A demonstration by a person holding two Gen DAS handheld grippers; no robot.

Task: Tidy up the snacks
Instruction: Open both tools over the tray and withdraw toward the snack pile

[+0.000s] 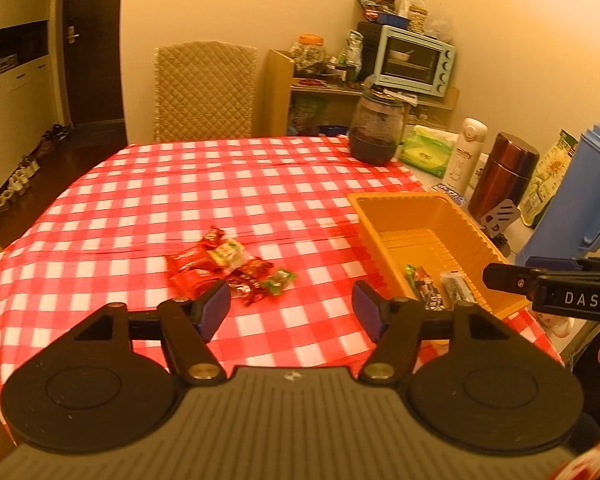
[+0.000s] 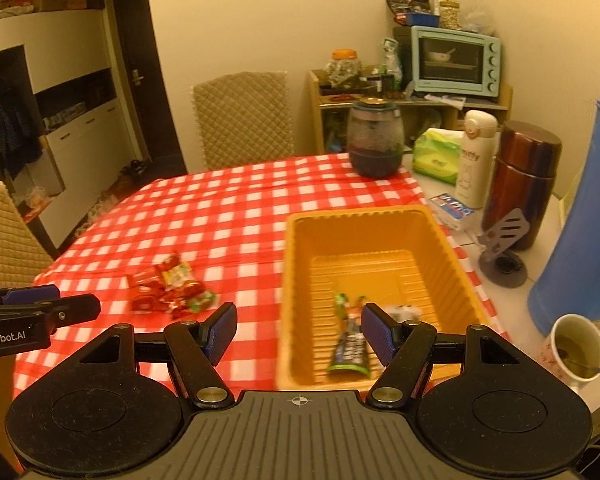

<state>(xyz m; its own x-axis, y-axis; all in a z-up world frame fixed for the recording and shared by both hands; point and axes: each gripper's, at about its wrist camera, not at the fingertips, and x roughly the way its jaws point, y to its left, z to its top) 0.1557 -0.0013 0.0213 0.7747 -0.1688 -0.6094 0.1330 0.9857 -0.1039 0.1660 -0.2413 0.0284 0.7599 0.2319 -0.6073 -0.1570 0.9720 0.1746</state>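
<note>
Both sets of jaws are seen spread wide with nothing between them. The left gripper (image 1: 290,310) is held low over the red-and-white checked tablecloth (image 1: 140,192), aimed just short of the small heap of red and green foil-wrapped snacks (image 1: 230,268). The right gripper (image 2: 298,334) is held over the near end of the orange ribbed plastic bin (image 2: 380,236), where a few long wrapped bars (image 2: 350,340) are already lying — the heap is well apart from the bin, to its left.

Risks, judged from here: the wrappers are piled and overlapping, so two could be pinched at once or one could be pushed away across the slick cloth; the cloth itself could be caught and dragged. The light bin could be nudged by the right gripper.

Further back, a dark glass jar (image 2: 375,142), a brown steel flask (image 2: 522,184) and a tall blue plastic jug (image 2: 580,236) are crowded at the table's right side — a wide swing there could topple something.
</note>
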